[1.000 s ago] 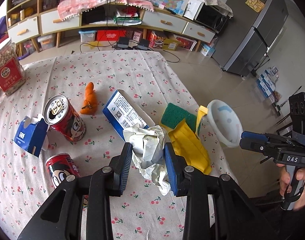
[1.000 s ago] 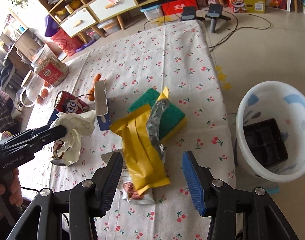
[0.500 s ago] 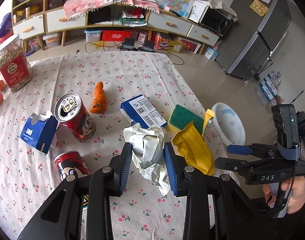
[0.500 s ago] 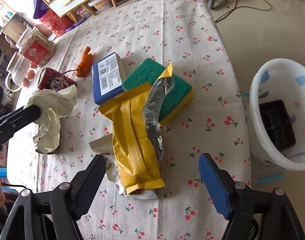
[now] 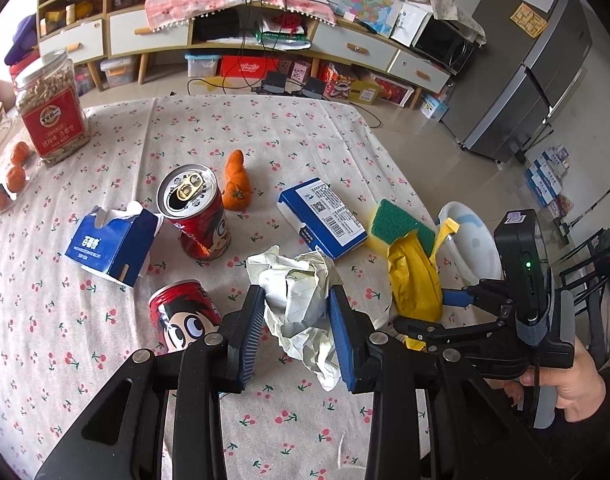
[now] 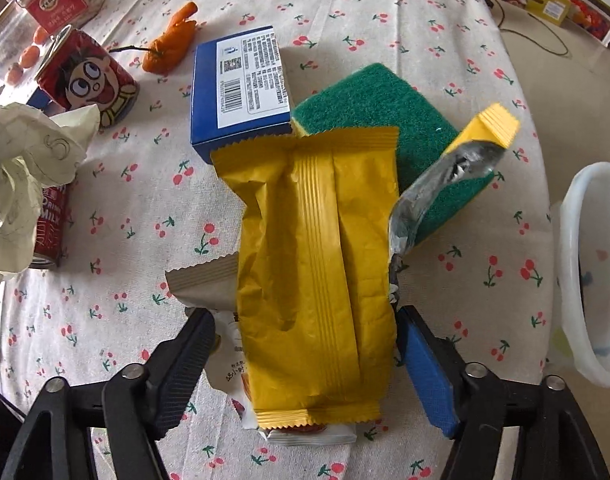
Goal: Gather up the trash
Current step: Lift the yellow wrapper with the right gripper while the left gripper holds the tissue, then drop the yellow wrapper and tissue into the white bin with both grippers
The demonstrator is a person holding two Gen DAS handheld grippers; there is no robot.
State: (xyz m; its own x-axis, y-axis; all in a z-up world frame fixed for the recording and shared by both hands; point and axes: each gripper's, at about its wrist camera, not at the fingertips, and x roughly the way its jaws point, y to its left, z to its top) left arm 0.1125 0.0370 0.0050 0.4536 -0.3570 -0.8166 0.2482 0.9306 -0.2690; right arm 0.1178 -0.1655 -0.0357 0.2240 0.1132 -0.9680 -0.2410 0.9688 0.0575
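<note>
My left gripper (image 5: 295, 300) is shut on a crumpled ball of white paper (image 5: 293, 292), held above the cherry-print tablecloth (image 5: 265, 132); the same paper (image 6: 25, 152) shows at the left edge of the right wrist view. My right gripper (image 6: 305, 320) points steeply down with a yellow snack wrapper (image 6: 313, 260) between its fingers. Its jaws are closing, and the pads stand just off the wrapper's two sides. From the left wrist view the right gripper (image 5: 433, 312) sits at the wrapper (image 5: 413, 276). A white bin (image 6: 585, 280) stands off the table's right edge.
A green sponge (image 6: 369, 104) and a blue box (image 6: 241, 80) lie just beyond the yellow wrapper, and a beige wrapper (image 6: 209, 284) lies under it. Two red cans (image 5: 193, 208), a torn blue carton (image 5: 113, 244), orange peel (image 5: 237, 184) and a jar (image 5: 49, 108) stand further left.
My right gripper has come down over the yellow wrapper, its jaws widening and then narrowing around it. The left gripper has drifted a little with the paper still held.
</note>
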